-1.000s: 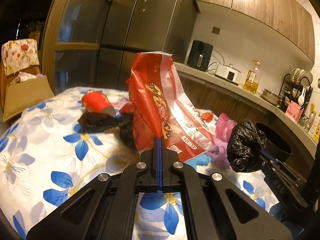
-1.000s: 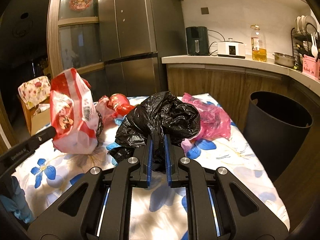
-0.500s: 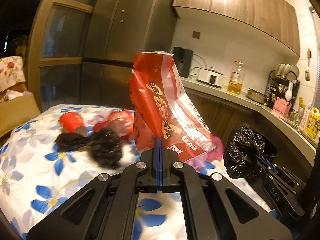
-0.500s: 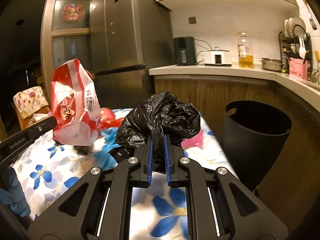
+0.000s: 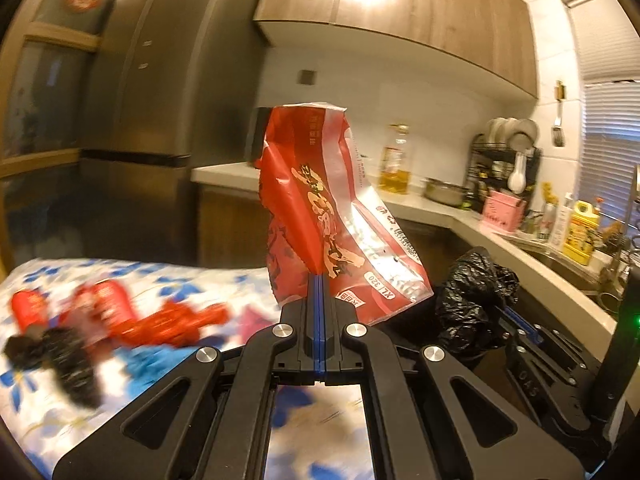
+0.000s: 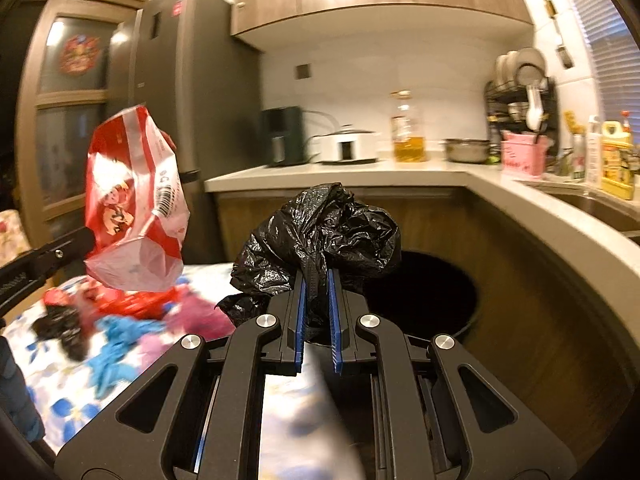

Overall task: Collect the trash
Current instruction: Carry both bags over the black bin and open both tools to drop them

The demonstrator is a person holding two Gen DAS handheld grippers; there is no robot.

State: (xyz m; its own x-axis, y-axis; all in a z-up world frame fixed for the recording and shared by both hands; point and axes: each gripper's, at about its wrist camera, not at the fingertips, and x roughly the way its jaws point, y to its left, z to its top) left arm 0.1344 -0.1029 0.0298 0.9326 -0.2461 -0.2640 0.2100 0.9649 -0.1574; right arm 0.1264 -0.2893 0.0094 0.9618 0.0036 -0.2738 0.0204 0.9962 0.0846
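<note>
Both views have swung right from the littered surface [image 5: 52,280] toward the black bin [image 6: 432,292]. Left wrist: the left hand-held gripper [image 5: 320,280] stays clenched on the red snack bag [image 5: 320,208], held upright. Right wrist: the right hand-held gripper [image 6: 316,276] grasps the crumpled black plastic bag [image 6: 320,232] before the bin's mouth.

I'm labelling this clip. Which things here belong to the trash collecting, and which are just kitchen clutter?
Job:
- red snack bag, in left tongs
- black plastic bag, in right tongs
- black bin
- table litter

Clutter:
- oil bottle
- dish rack
- fridge
</note>
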